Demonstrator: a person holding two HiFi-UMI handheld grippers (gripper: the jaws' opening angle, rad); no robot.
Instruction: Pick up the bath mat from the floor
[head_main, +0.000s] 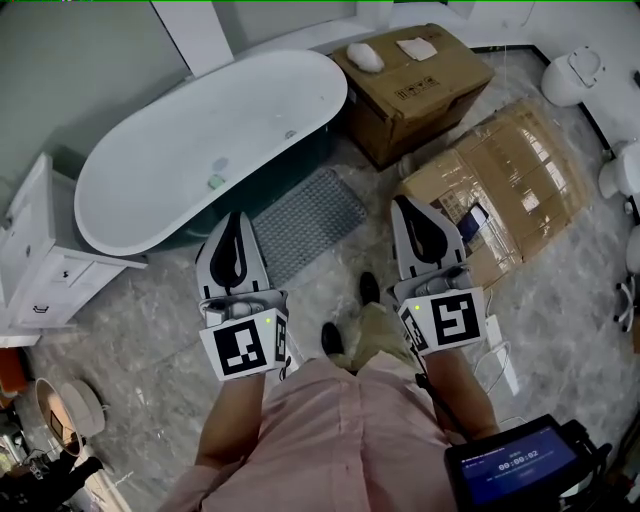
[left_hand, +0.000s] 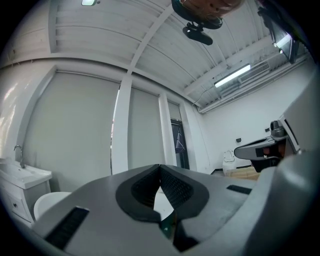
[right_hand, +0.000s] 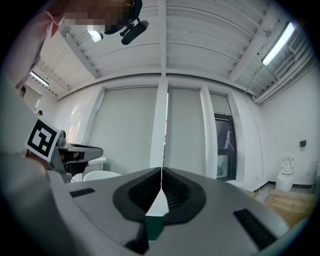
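The bath mat (head_main: 310, 218), grey and ribbed, lies flat on the marble floor (head_main: 150, 400), its far long edge right against the base of the white bathtub (head_main: 200, 150). On its near side the person holds both tools out level, above the floor and side by side. The left tool (head_main: 237, 215) is over the mat's near left corner and the right tool (head_main: 400, 202) is off its right end. Each is clenched, jaws pressed together on nothing. Right of the mat lies flattened cardboard (head_main: 520, 170), with a cardboard box (head_main: 410, 85) beyond it. A white cabinet (head_main: 40, 250) stands left of the tub.
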